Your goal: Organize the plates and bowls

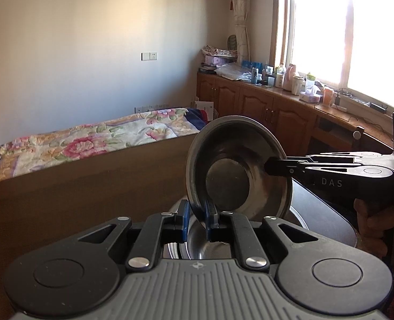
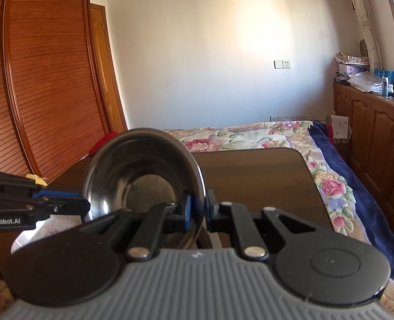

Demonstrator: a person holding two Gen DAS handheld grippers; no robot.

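Left wrist view: round shiny steel bowl (image 1: 239, 168) held on edge between both tools.
Left hand-held gripper (image 1: 197, 213) pinches its near rim; right hand-held gripper (image 1: 272, 166) pinches the right rim, above another steel dish (image 1: 197, 245).

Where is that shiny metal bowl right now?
The metal bowl is held up on edge above the dark table, pinched at its rim by the left gripper and the right gripper, with the flowered bed behind.
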